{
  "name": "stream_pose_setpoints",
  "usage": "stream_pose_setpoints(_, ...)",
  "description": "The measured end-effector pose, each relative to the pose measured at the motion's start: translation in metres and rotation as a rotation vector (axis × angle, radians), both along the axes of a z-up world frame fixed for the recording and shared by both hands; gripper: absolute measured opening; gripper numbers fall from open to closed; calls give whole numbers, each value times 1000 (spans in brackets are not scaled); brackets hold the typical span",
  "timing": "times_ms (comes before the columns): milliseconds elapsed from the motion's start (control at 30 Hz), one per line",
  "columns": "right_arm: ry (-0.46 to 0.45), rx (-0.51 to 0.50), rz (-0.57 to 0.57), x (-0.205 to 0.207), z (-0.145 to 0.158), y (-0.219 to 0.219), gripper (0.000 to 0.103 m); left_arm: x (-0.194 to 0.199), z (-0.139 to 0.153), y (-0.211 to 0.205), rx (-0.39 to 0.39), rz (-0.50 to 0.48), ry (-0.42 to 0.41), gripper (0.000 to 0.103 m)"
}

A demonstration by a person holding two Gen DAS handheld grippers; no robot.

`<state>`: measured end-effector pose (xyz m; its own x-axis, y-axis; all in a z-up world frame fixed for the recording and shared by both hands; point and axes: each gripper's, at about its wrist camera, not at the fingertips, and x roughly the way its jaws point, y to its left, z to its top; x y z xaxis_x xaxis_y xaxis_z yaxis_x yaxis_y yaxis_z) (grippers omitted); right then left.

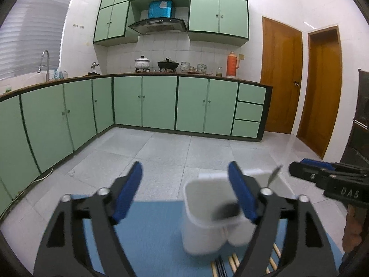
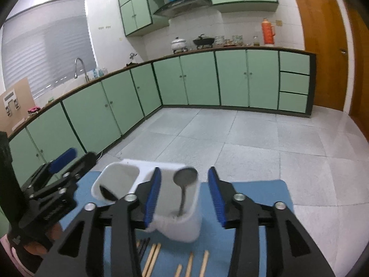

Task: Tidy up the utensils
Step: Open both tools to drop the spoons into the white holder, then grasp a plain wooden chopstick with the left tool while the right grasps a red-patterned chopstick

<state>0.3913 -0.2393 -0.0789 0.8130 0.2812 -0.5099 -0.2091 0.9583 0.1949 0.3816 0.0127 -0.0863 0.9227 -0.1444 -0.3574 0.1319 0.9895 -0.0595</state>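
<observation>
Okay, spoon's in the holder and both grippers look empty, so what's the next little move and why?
Probably lower the right gripper toward the wooden chopsticks on the blue mat. They lie loose in front of the white holder, the spoon already stands inside, and the gripper is open and empty.

holder (image 2: 184,226): white matt plastic | spoon (image 2: 185,177): shiny metal | chopsticks (image 2: 152,262): pale wood | mat (image 1: 150,230): blue, smooth

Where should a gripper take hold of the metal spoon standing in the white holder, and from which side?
Grip the spoon on its thin handle just below the bowl, coming from above. It stands bowl-up in the right compartment of the white holder, leaning on the rim, so only that upper part is exposed; the walls block a side approach.
</observation>
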Motion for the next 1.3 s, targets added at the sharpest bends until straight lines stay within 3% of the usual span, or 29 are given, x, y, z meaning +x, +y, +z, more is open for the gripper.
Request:
stream_pose_setpoints(233, 42, 21, -37, -83, -26, -23, 60, -74, -12, 4, 18, -14, 107, 91)
stream_pose_setpoints(400, 133, -1, -41, -137, -59, -31, 60, -119, -36, 4, 69, -45, 234, 91)
stream_pose_setpoints(700, 265, 6, -47, -210, -104, -36, 58, -177, -78, 20, 70, -49, 388, 91)
stream_pose_setpoints(1033, 308, -31, 13, -231, -120, -18, 37, -204, -114, 0, 118, -89, 506, 91)
stream_pose_setpoints(1067, 308, -32, 17, -232, -120, -18, 35, -205, -117, -1, 124, -87, 513, 87)
stream_pose_setpoints(1133, 307, -34, 17, -232, -120, -17, 35, -202, -121, -2, 125, -88, 538, 78)
stream_pose_setpoints(1300, 304, -33, 15, -232, -120, -19, 35, -199, -126, -6, 143, -80, 548, 78)
